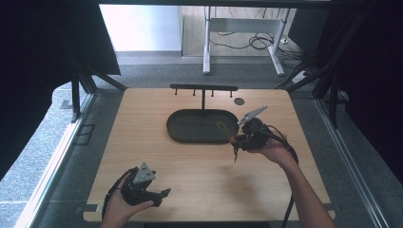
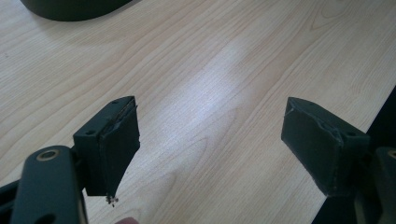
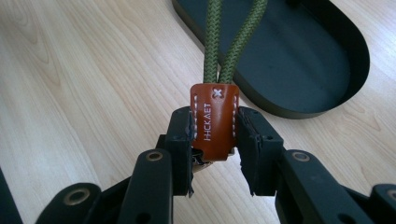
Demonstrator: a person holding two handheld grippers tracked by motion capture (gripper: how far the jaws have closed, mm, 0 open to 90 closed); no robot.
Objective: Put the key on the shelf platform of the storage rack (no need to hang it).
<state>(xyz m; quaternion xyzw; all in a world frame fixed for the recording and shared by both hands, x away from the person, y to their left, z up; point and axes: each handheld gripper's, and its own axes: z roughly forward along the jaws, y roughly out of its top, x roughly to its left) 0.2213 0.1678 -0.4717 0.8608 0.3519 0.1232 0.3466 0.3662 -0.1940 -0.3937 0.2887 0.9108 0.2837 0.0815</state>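
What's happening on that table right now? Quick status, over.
Left gripper open, holding nothing, low over the bare table. Right gripper shut on the brown leather tab of a green cord loop, beside the dark oval tray. Nothing in the way.

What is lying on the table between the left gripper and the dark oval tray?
Nothing: between the left gripper and the tray, the high view shows bare wooden table.

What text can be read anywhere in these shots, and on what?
"HICKAET", as best it reads: white letters running lengthwise on the brown leather tab that joins the green cord, clamped in the right gripper; some letters are uncertain.
No text on the tray, the rack, the table or the left gripper.
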